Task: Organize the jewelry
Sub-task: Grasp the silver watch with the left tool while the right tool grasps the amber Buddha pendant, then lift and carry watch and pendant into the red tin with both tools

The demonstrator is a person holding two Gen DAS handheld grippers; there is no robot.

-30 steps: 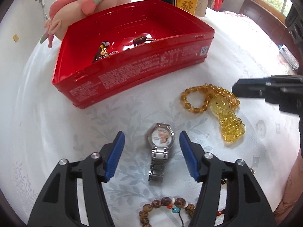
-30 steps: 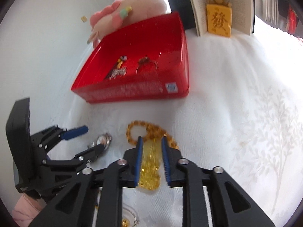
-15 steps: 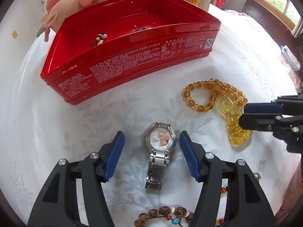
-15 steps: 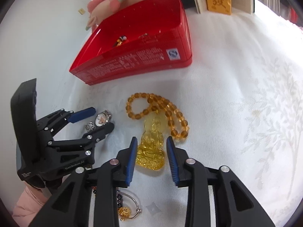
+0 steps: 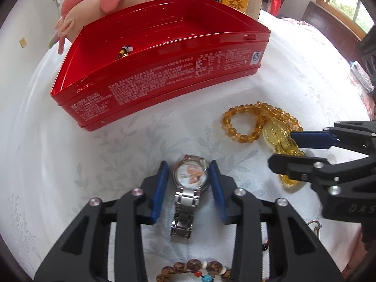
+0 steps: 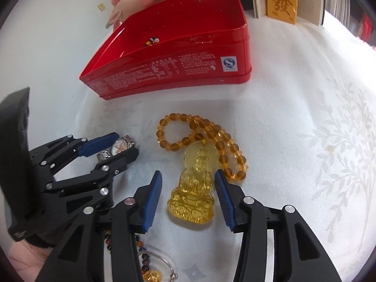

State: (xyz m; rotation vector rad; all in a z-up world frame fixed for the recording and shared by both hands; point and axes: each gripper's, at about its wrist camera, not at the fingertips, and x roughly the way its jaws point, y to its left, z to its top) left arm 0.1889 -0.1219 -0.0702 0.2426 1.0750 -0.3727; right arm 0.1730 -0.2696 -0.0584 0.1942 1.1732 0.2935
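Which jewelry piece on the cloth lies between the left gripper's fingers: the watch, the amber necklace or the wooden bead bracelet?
The watch: its round face sits between the left gripper pads, while the right gripper straddles the amber necklace.

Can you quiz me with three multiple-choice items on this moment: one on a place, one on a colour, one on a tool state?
1. Where does the watch lie?
A. inside the tin
B. on the cloth between the left tool's fingers
C. on the plush toy

2. What colour is the open tin?
A. red
B. green
C. white

3. How does the right tool stand at the amber pendant?
A. shut on it and lifted
B. open, one finger on each side of it
C. far off, above the tin

Answers: 1 B, the left tool has its blue pads on either side of the watch face on the white cloth. 2 A, its walls and floor are red. 3 B, gaps show between both pads and the pendant, which lies flat.
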